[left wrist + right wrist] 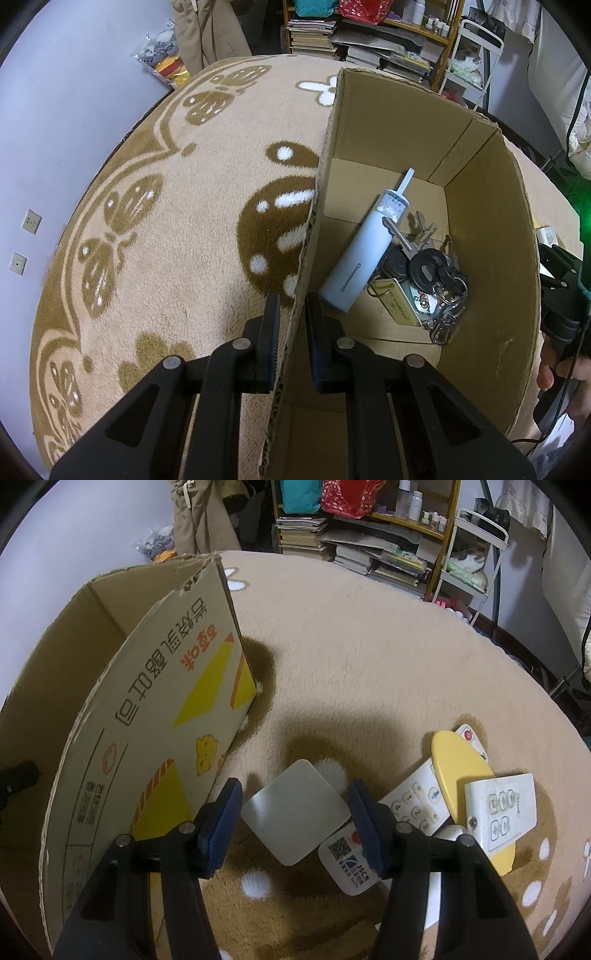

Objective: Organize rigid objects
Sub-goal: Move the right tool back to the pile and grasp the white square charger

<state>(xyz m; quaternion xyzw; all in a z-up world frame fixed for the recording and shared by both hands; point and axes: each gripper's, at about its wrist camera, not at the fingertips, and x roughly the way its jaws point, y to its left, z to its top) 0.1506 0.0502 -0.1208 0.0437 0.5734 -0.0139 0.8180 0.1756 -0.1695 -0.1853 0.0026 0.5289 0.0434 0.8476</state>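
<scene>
An open cardboard box (388, 122) stands on the beige rug. In it lie a pale blue tube-shaped device (360, 258) and a bunch of keys (424, 273). My left gripper (293, 299) is shut on the box's near side wall, one finger outside, one inside. To the right of the box (147, 701), my right gripper (293, 783) points down at the rug. It is shut on a flat white square box (295, 812), pads against two opposite corners. The square box rests on the rug.
Beside the square box lie a white remote with a JSCN label (349, 864), a number-key remote (417, 801), a yellow oval disc (461, 771) and a white button panel (502, 808). Bookshelves (369, 535) and a white cart (476, 565) stand behind the rug.
</scene>
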